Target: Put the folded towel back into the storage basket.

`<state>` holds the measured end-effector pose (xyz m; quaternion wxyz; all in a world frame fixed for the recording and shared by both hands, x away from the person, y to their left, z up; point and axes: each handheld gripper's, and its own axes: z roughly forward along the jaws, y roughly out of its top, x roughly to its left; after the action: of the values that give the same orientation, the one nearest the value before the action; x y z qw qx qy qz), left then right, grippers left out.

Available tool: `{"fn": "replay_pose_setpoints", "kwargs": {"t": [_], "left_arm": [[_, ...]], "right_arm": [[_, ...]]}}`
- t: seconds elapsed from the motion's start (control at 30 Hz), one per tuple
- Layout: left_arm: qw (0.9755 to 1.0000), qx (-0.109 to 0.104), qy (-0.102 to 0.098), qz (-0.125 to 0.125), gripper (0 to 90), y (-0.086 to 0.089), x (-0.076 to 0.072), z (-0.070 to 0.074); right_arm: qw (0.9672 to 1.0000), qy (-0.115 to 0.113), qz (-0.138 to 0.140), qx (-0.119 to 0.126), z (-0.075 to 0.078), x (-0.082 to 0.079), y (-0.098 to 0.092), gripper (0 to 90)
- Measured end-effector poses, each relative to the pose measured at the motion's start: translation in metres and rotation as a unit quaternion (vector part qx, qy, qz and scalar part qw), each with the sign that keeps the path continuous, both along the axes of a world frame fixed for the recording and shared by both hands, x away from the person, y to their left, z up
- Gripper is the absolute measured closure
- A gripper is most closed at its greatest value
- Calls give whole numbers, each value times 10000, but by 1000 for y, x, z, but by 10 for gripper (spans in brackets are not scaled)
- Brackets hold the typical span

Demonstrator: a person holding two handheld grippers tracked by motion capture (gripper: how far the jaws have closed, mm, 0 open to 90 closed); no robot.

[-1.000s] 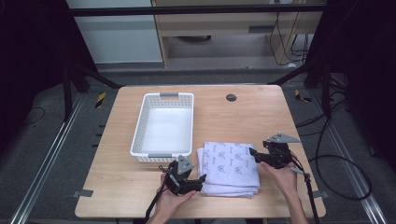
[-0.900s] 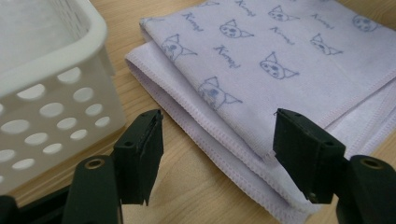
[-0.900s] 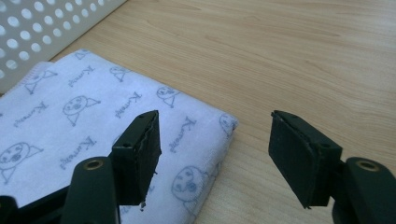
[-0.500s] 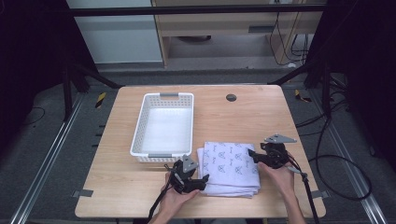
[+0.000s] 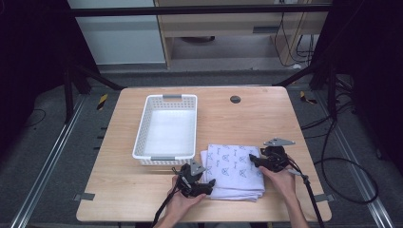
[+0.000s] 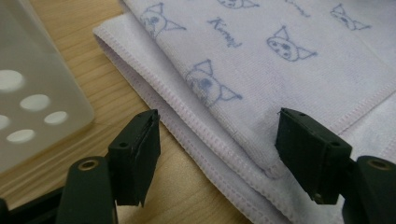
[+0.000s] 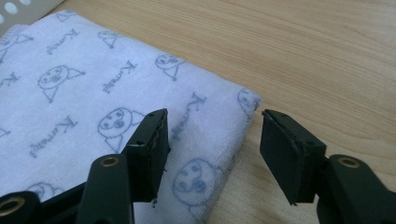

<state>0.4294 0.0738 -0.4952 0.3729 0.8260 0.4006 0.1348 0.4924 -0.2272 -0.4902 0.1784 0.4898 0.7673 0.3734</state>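
Observation:
A folded pale lilac towel (image 5: 237,171) printed with small cat faces lies on the wooden table, in front of and to the right of a white basket (image 5: 142,137). My left gripper (image 5: 209,183) lies low at the towel's (image 6: 280,56) front-left corner. Its jaws have just been opening and straddle the stitched edges without pressing; left gripper (image 6: 217,140) open. My right gripper (image 5: 252,159) sits at the towel's (image 7: 70,107) right edge. Its jaws have just been closing, with the folded edge between them and clear gaps on both sides; right gripper (image 7: 212,140) open.
The perforated basket's wall (image 6: 37,93) stands close to the left gripper's left jaw, and its corner (image 7: 18,9) shows beyond the towel. A small dark round disc (image 5: 235,99) sits near the table's far edge. Bare wood (image 5: 256,118) lies behind the towel.
The right gripper has edged slightly inward over the towel's right edge. The left gripper and the towel lie about as before.

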Motion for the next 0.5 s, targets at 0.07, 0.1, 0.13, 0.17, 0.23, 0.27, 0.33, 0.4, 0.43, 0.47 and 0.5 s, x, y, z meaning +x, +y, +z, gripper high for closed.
{"fn": "replay_pose_setpoints", "kwargs": {"t": [0.07,0.1,0.13,0.17,0.23,0.27,0.33,0.4,0.43,0.47,0.5], "left_arm": [[10000,-48,61,5,294,1,1,-2],[9999,-87,92,17,293,1,2,-2],[9999,-98,117,15,293,2,2,-2],[9998,-132,136,27,293,2,3,-3],[9997,-158,195,43,293,3,4,-3],[9996,-178,218,49,293,3,4,-4],[9996,-186,218,52,293,3,4,-4],[9996,-175,196,34,297,2,4,-5],[9996,-175,196,34,298,2,4,-5],[9997,-167,199,35,298,1,4,-5],[9997,-143,199,42,298,1,4,-4]], "right_arm": [[10000,5,9,-23,-1,0,0,426],[10000,17,14,-29,-1,0,1,428],[10000,20,5,-45,-2,1,1,430],[10000,17,10,-54,-2,1,1,430],[10000,39,11,-29,-3,1,1,438],[10000,46,21,-43,-3,2,1,439],[10000,54,25,-37,-4,2,1,442],[9999,106,35,-15,-4,2,2,457],[9999,106,35,-15,-4,2,2,457],[9999,116,24,-43,-5,2,2,460],[9999,116,24,-43,-5,2,2,460]]}}
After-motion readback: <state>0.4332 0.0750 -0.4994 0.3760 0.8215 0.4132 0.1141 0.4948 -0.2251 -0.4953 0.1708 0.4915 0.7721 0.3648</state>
